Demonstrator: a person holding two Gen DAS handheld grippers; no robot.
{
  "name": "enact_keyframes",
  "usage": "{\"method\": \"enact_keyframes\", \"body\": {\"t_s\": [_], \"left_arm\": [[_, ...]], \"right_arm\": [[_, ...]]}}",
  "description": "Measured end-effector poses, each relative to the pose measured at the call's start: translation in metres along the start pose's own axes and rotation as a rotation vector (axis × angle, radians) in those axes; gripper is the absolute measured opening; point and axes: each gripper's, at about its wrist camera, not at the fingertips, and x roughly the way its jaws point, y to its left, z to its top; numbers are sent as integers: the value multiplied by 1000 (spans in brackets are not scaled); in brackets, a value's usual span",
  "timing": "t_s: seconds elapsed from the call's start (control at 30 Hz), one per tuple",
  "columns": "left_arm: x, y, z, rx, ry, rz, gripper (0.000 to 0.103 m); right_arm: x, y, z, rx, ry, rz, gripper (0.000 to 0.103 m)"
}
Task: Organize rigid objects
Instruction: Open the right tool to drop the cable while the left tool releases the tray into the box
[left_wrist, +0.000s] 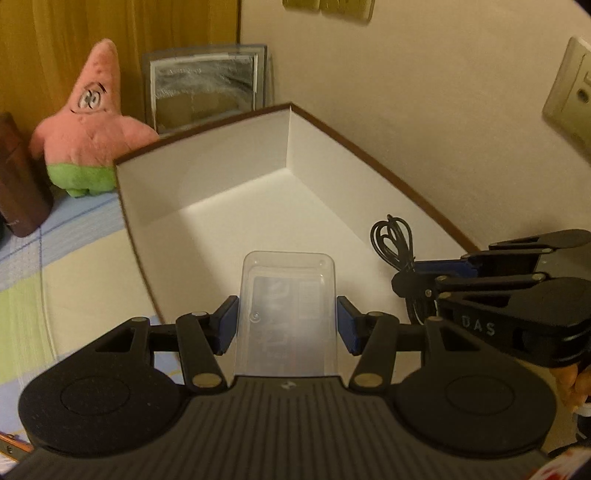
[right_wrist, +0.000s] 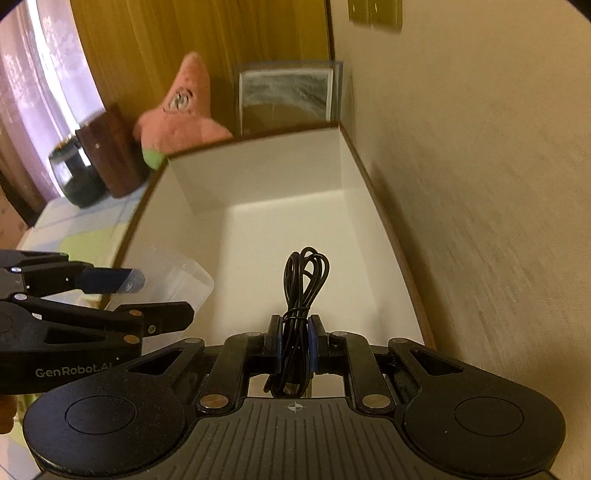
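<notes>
Left tool: blue pads clamped on both long sides of a clear rectangular plastic case with a printed card inside; case points forward, held above the near part of the box interior.
Right tool: blue pads pressed nearly together on a bundled black cable, tied at the middle with a thin wire; loops stand up in front of the pads, loose ends hang behind them.
Tools relative to each other: side by side, close but apart; right tool also shows at the right edge of the left wrist view, left tool at the left edge of the right wrist view.
Box: large open cardboard box with white inside and brown rim, against the beige wall; its floor looks bare where visible.
Case and cable position: both over the box opening, neither touching its floor as far as can be told.
Behind box: framed glass panel leaning at the wall corner.
Left of box: pink star-shaped plush toy with green shorts, standing upright; dark brown block-shaped object beside it, kind unclear.
Surface: counter under a pale checked cloth.
</notes>
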Motion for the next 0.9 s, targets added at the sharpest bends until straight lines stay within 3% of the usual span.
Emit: {"method": "enact_keyframes", "body": {"t_s": [0.3,0.4,0.63,0.8,0.9], "left_arm": [[30,-5,-3,17,60,-41,52],[34,-7,-4,37,70,-50,57],[32,-3,-2,41,64,-52,58],[26,0,-3,43,53,-53,58],[22,1,-4,40,49,-55,58]], "right_arm": [[22,-17,-10,15,72,-7,10],[26,-18,-11,17,83,-7,10],[29,-17,-9,25,83,-22,11],[22,-15,-12,30,64,-24,35],[17,-12,-13,25,58,-23,38]]}}
